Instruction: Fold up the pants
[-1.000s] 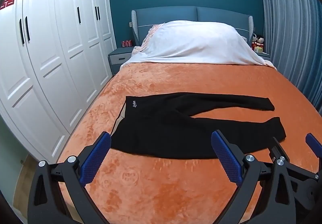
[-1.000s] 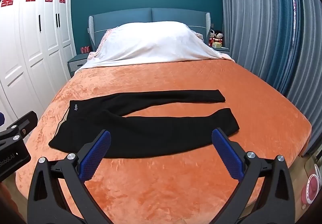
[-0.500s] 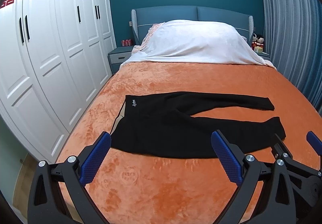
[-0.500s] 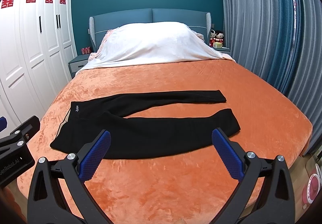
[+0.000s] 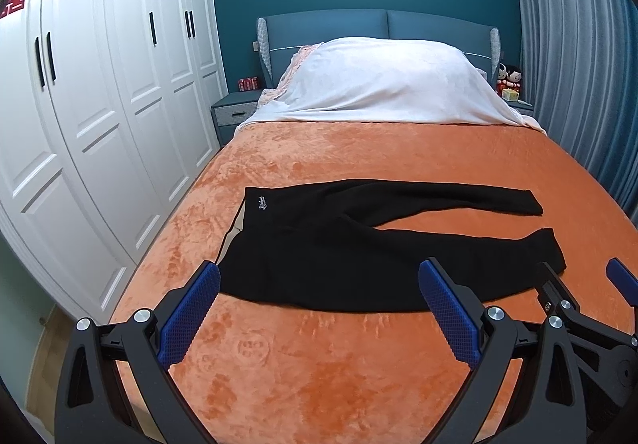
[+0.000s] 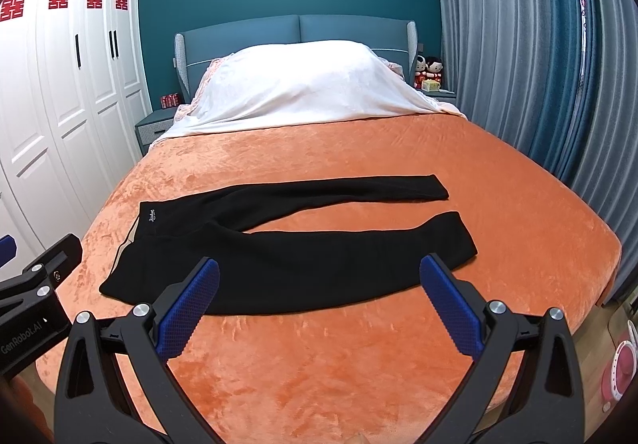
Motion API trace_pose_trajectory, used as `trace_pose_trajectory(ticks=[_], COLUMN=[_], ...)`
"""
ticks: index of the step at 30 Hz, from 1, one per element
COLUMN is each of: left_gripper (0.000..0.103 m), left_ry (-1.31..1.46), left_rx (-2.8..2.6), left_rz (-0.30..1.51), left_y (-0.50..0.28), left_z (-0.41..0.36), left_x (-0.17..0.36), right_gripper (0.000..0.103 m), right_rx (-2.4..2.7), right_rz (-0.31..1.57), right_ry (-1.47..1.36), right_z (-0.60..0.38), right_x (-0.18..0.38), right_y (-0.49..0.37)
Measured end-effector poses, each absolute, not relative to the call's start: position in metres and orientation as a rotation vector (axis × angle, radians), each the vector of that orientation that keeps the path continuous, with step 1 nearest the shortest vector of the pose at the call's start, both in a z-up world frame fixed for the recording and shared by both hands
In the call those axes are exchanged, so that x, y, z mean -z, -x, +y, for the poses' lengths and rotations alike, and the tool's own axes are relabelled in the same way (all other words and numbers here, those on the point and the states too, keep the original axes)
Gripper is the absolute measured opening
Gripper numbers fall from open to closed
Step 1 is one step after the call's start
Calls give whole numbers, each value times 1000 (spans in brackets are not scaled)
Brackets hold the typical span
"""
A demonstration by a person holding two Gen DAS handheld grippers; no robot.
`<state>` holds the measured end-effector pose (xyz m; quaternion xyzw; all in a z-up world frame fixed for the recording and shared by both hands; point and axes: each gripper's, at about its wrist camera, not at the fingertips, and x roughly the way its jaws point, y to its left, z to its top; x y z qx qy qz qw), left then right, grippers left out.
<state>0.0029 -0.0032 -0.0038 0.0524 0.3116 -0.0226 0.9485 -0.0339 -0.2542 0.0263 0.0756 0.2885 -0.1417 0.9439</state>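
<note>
Black pants [image 5: 359, 248] lie flat on the orange bedspread [image 5: 359, 157], waistband to the left, the two legs spread apart toward the right; they also show in the right wrist view [image 6: 287, 256]. My left gripper [image 5: 319, 296] is open and empty, held above the near edge of the pants' seat. My right gripper [image 6: 319, 292] is open and empty, held above the near leg. The right gripper's body shows at the right of the left wrist view [image 5: 578, 304]. The left gripper's body shows at the left of the right wrist view [image 6: 36, 284].
A white duvet [image 5: 382, 85] covers the head of the bed. White wardrobes [image 5: 99, 105] stand along the left. Grey-blue curtains [image 6: 538, 65] hang on the right. Nightstands [image 5: 235, 113] flank the blue headboard. The bed's near right corner [image 6: 610, 256] drops to the floor.
Both grippers have drifted slightly; the pants sit a touch higher in each view. Both stay open and the pants have not moved.
</note>
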Motion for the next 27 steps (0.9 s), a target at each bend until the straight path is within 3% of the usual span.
trace_pose_trajectory(ticks=[27], left_gripper=[98], left_ry=[-121], left_rx=[57], left_rz=[664], left_y=[-20], left_z=[-4], left_x=[21], right_gripper=[98], right_rx=[287], right_rz=[619], right_ry=[-147], right_z=[-257], right_x=[-12], right_y=[21])
